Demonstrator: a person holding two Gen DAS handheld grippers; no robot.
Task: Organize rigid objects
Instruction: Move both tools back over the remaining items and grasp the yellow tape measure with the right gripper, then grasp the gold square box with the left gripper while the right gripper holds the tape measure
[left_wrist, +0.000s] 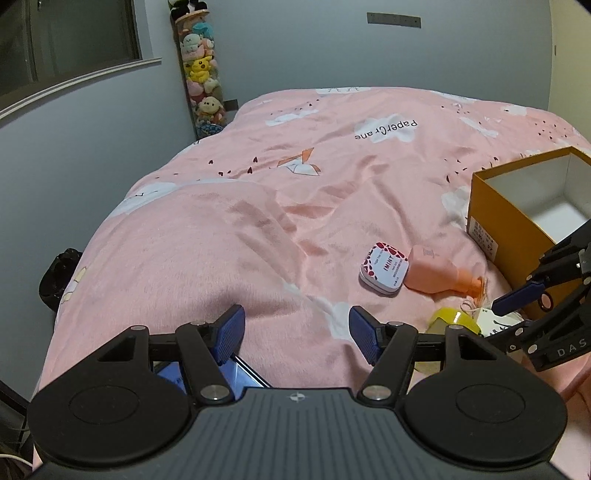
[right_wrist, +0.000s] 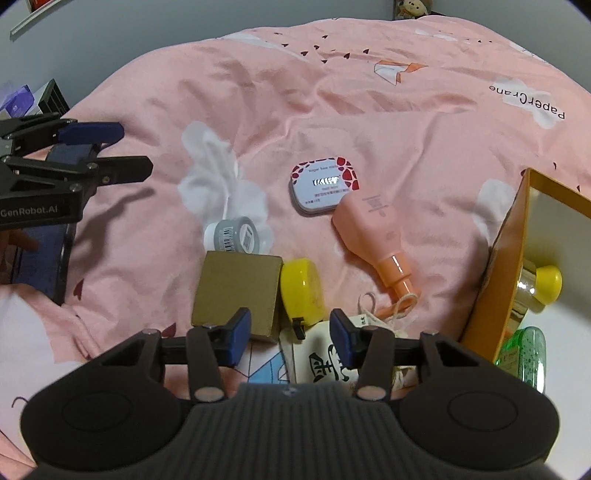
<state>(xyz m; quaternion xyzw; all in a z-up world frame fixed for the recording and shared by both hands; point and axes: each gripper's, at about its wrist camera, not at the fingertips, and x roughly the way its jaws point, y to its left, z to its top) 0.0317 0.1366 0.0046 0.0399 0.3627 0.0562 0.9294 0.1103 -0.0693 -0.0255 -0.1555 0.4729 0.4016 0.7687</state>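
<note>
On the pink bed lie a white mint tin (right_wrist: 325, 184) with red spots, a salmon bottle (right_wrist: 373, 236), a yellow round case (right_wrist: 301, 291), a brown cardboard box (right_wrist: 236, 291), a grey jar (right_wrist: 232, 236) and a white cloth pouch (right_wrist: 321, 354). My right gripper (right_wrist: 290, 338) is open and empty, just above the pouch and the yellow case. My left gripper (left_wrist: 295, 334) is open and empty over the bedcover, left of the tin (left_wrist: 384, 267) and bottle (left_wrist: 439, 275). The orange box (right_wrist: 506, 258) at right holds a yellow-capped bottle (right_wrist: 539, 284).
A green spotted bottle (right_wrist: 528, 354) shows by the orange box's near edge. A dark phone (right_wrist: 44, 254) lies at the bed's left under the left gripper (right_wrist: 103, 147). A column of plush toys (left_wrist: 201, 74) stands by the wall. A black bag (left_wrist: 59, 273) sits beside the bed.
</note>
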